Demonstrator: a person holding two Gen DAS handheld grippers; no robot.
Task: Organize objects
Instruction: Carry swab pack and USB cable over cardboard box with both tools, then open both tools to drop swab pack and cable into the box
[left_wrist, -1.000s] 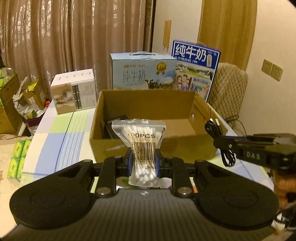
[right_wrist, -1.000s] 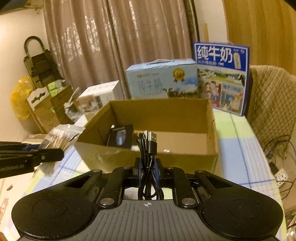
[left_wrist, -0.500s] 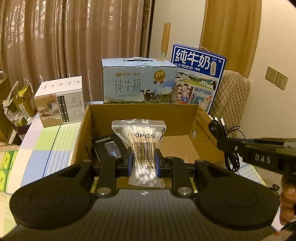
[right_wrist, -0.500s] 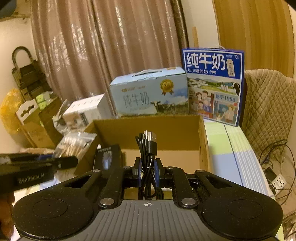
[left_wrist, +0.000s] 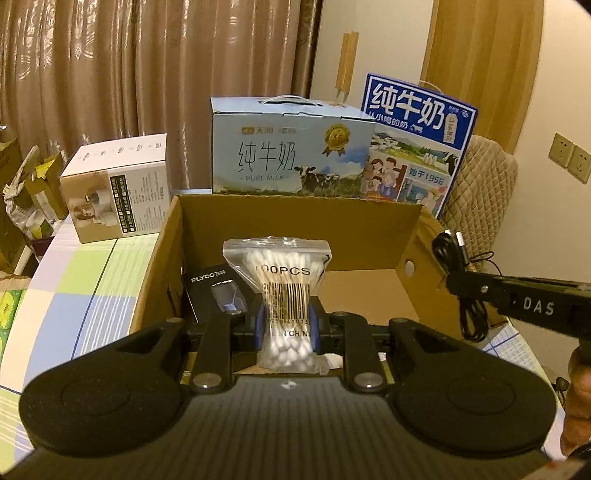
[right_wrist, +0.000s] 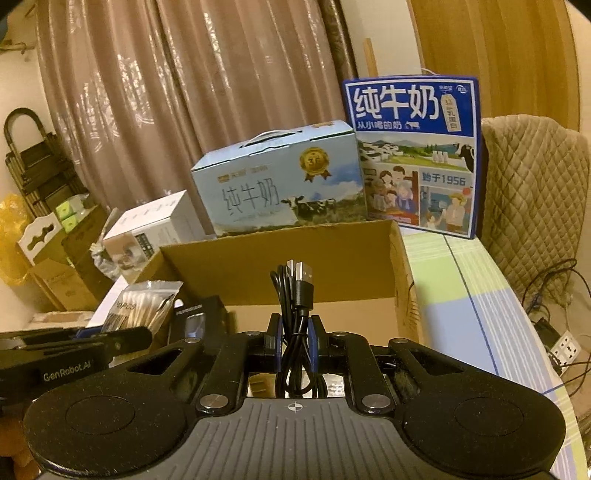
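Over the open carton (left_wrist: 369, 221) on the table (left_wrist: 92, 269), you carry two items at once. Your left gripper (left_wrist: 286, 325) has its fingers pinching a bag of swabs (left_wrist: 280, 273) at the barcode, upright above the carton's near wall. Your right gripper (right_wrist: 295, 345) has its fingers pressed tight on a coiled black cable (right_wrist: 295, 295), plugs up, also above the near edge. One black razor box (left_wrist: 218, 291) already lies inside at the left; the rest of the floor looks bare. Neither load is released yet, so both drops remain, and you likely have more to gather afterward. Both hands tilt forward and down toward the carton's mouth, side by side, the right one just beside the right wall.
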